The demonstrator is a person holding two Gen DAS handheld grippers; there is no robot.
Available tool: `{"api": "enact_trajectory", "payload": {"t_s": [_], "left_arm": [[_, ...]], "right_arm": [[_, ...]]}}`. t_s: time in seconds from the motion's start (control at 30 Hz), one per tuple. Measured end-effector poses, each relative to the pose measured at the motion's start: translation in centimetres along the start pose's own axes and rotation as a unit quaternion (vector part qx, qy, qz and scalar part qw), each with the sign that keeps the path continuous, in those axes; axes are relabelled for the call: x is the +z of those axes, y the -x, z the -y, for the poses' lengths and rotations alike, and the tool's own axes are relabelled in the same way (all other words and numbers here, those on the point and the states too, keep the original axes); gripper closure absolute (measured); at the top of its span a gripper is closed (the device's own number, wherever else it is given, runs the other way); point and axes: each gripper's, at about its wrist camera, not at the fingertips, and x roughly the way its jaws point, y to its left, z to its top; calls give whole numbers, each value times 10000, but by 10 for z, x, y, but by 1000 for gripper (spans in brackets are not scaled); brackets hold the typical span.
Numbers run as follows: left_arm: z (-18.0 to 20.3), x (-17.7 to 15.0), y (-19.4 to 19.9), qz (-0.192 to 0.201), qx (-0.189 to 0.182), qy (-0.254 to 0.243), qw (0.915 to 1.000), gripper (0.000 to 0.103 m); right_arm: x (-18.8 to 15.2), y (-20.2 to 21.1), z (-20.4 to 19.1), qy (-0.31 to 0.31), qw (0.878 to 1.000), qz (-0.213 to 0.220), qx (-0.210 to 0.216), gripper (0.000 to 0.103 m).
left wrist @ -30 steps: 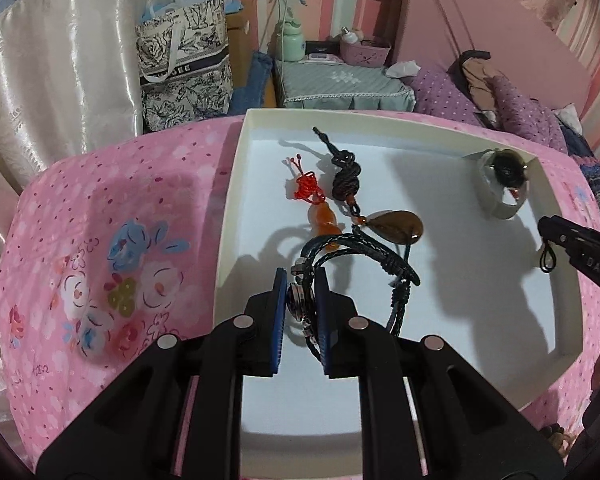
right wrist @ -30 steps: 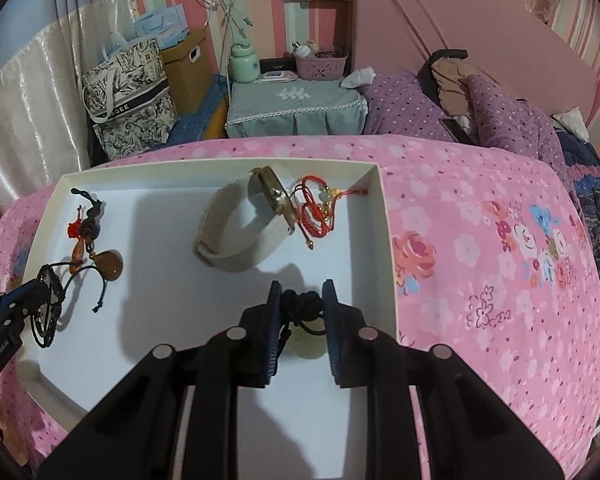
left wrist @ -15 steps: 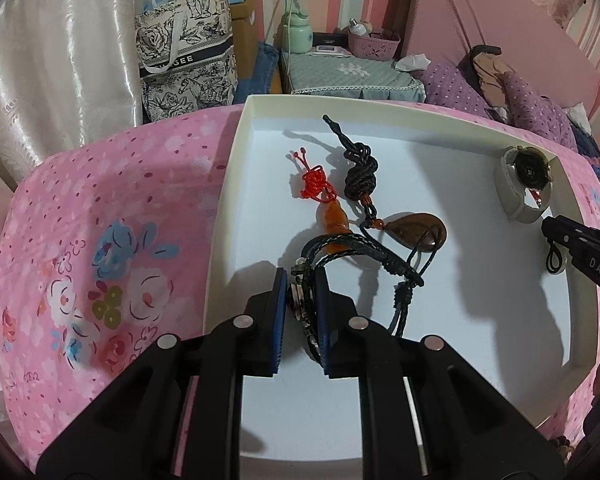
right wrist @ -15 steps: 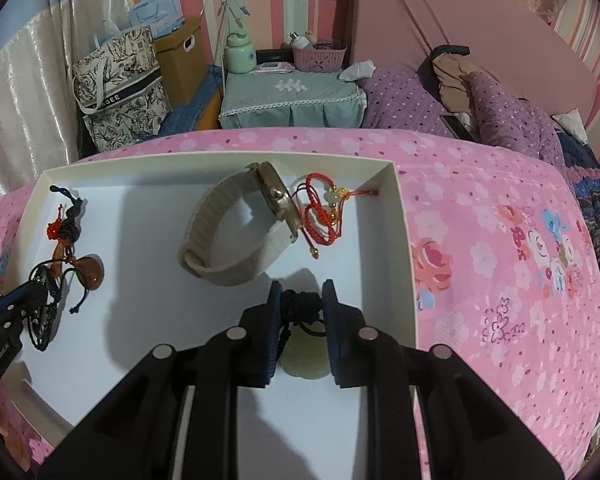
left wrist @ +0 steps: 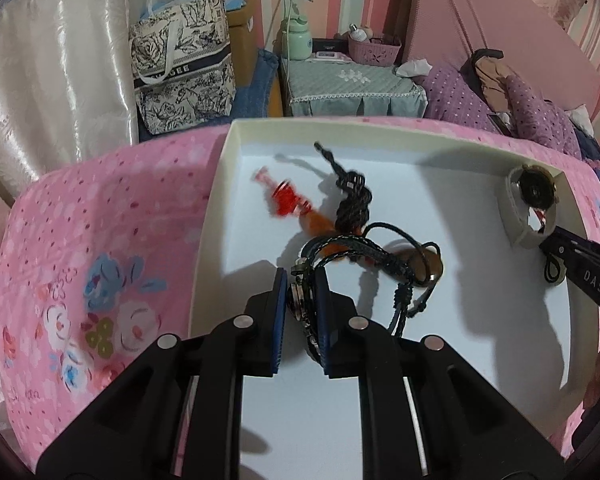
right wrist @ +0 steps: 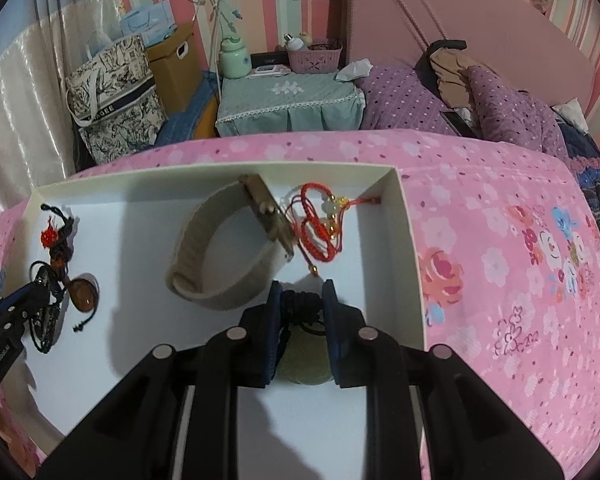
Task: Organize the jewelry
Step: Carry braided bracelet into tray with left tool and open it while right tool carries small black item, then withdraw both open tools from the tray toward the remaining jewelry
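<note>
Matt white cardboard tray (right wrist: 404,240) sits on soft pink floral cotton cloth (right wrist: 500,220). Just ahead of the right gripper's matt black plastic fingers (right wrist: 336,312) there's a beige woven-fabric watch strap (right wrist: 204,248) with a brushed metal case. Clamped between them: a smooth pale-green stone pendant (right wrist: 304,364) on rough black braided cord. Shiny satin curtain (left wrist: 48,80) far left.

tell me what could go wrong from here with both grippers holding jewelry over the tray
The black braided bracelet in the left gripper overlaps the brown pendant's cord, so lifting may drag it along. The right gripper pinches only the black knot above the pale green pendant, near the beige-strapped watch; it may swing into it.
</note>
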Motion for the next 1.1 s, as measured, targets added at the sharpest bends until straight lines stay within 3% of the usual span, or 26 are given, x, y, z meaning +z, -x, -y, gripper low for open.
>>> {"api": "enact_trajectory", "payload": {"t_s": [0.27, 0.33, 0.43, 0.5, 0.57, 0.6, 0.67, 0.7, 0.8, 1.1], "left_arm": [[0, 4, 2, 83, 84, -67, 9999, 90], [-1, 4, 5, 72, 58, -10, 10000, 87], [-1, 0, 17, 136, -29, 34, 9999, 66], [2, -6, 34, 282, -66, -29, 9996, 44], [3, -13, 50, 401, -113, -98, 9991, 35], [3, -17, 58, 474, -133, -107, 9987, 26], [-2, -27, 79, 636, -103, -56, 9979, 11], [-5, -33, 89, 713, -65, -22, 9974, 7], [-16, -50, 113, 846, 46, 94, 9964, 3], [-49, -123, 160, 824, 180, 187, 9963, 3]], "right_arm": [[-1, 0, 1, -16, 10000, -4, 9, 81], [-3, 5, 2, -10, 10000, 18, 3, 73], [-7, 16, 2, 37, 10000, 52, 3, 55], [-11, 25, 4, 14, 10000, 64, 53, 55], [-17, 37, 8, 20, 9998, 119, 128, 54], [-21, 46, 9, 51, 9996, 188, 184, 52], [-28, 63, 10, 119, 9991, 349, 202, 39], [-33, 75, 11, 141, 9987, 475, 140, 26], [-50, 107, 20, 205, 9970, 744, 18, 14], [-118, 163, 62, -45, 9971, 753, -114, 14]]}}
